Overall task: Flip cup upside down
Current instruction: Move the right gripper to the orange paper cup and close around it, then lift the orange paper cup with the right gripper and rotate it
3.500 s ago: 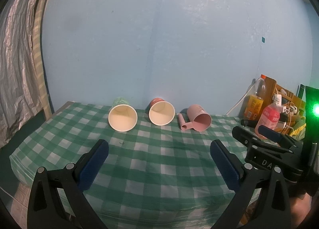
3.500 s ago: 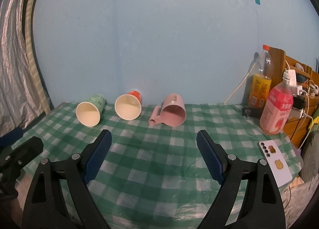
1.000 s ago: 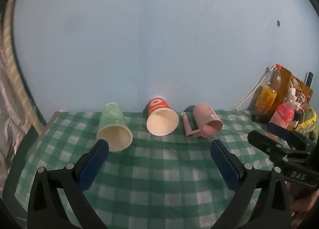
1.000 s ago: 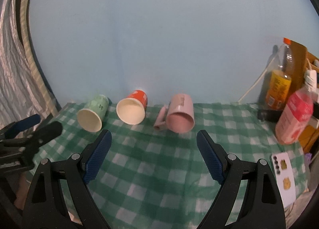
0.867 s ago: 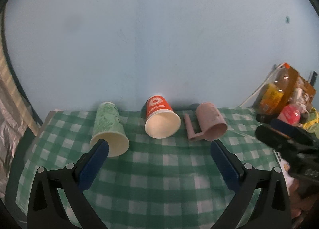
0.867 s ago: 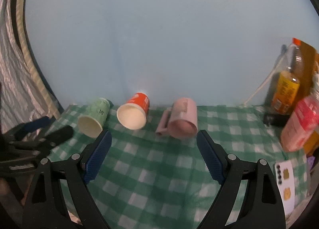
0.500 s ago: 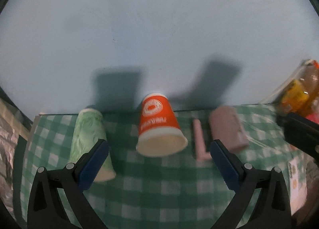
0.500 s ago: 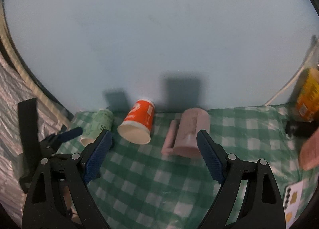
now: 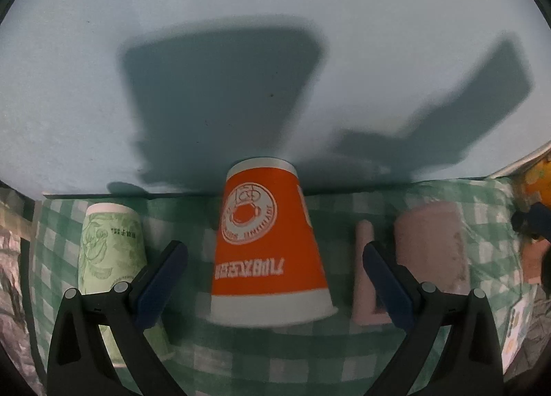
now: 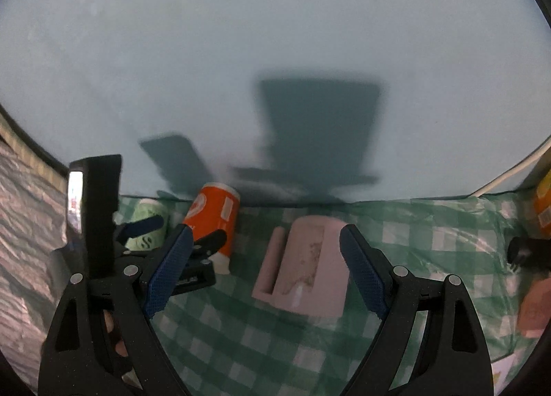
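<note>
Three cups lie on their sides on the green checked tablecloth (image 9: 310,361) near the blue wall. The orange paper cup (image 9: 265,244) lies between the open jaws of my left gripper (image 9: 275,278), base toward the wall; it also shows in the right wrist view (image 10: 215,220). The green paper cup (image 9: 110,258) lies to its left. The pink handled mug (image 10: 306,268) lies between the open jaws of my right gripper (image 10: 265,268), and also shows in the left wrist view (image 9: 430,247). Neither gripper touches a cup.
The left gripper's body (image 10: 144,251) shows at the left of the right wrist view. An orange drink bottle (image 10: 544,203) and a pink bottle (image 10: 533,306) stand at the table's right edge. Silver foil sheeting (image 10: 24,223) hangs at the left.
Both grippers have moved forward and down toward the wall. The orange cup now fills the left view and the pink mug sits between the right fingers. Both stay open.
</note>
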The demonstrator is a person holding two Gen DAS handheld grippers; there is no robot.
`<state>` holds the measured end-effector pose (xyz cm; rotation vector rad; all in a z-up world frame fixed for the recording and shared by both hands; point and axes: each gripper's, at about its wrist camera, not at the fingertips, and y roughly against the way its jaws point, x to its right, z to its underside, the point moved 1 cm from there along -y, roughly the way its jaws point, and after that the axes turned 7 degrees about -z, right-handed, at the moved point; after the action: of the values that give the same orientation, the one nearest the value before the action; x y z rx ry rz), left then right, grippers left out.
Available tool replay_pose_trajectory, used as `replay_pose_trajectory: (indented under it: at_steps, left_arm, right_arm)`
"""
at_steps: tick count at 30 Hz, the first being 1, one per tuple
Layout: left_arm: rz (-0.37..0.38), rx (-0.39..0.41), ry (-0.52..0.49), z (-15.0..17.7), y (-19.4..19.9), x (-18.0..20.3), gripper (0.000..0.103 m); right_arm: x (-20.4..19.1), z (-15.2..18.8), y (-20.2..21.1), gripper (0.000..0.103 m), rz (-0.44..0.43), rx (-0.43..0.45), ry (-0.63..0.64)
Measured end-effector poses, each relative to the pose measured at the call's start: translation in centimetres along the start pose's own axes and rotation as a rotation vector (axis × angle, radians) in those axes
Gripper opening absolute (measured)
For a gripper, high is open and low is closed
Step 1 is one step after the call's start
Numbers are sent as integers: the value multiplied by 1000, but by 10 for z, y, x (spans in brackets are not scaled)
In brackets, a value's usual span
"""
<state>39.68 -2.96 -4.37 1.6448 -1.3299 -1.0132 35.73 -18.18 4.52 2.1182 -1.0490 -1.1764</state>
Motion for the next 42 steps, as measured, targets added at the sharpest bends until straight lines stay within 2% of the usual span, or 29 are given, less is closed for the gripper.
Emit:
replay_pose_trajectory:
  at_steps: [8,9,12,13,15,16,19,24,32,38,41,42]
  left_arm:
    - [-7,-108,25,-12,-28,-7,102]
    - [-14,-122,38,-13,-31,-10,98]
    - [-7,-140,47,-17,-33,-19,96]
    - [-4,-143,49,-18,-35,-20,95]
    - [-8,-164,62,-20,-40,-25,78]
    - [1,-169,66,-21,-42,-27,76]
    - [26,-147,78,-24,-34,-37,75]
    - [49,-76,66,-12,0,-55,75]
    - [163,39,31,34,70,-84,75]
    - [243,66,19,108,110,-80,75]
    - [278,65,30,137,110,-84,75]
    - [288,64,42,152,108,-69,75]
  right_arm:
    - [5,0,-9,86,-1,-15,4]
    - [4,1,-11,86,-8,-22,8]
    - [4,5,-16,86,-26,-39,16]
    - [4,5,-13,86,-35,-42,18]
    - [4,6,-12,86,-45,-49,19]
    - [4,6,-13,86,-45,-52,18]
    - [4,7,-16,86,-52,-70,21]
    - [1,13,-10,86,-33,-66,43]
    - [-15,38,17,86,-64,-9,13]
    - [-30,69,34,86,-95,-2,17]
    - [-34,85,40,86,-96,-1,18]
    - [-34,91,40,86,-97,-7,15]
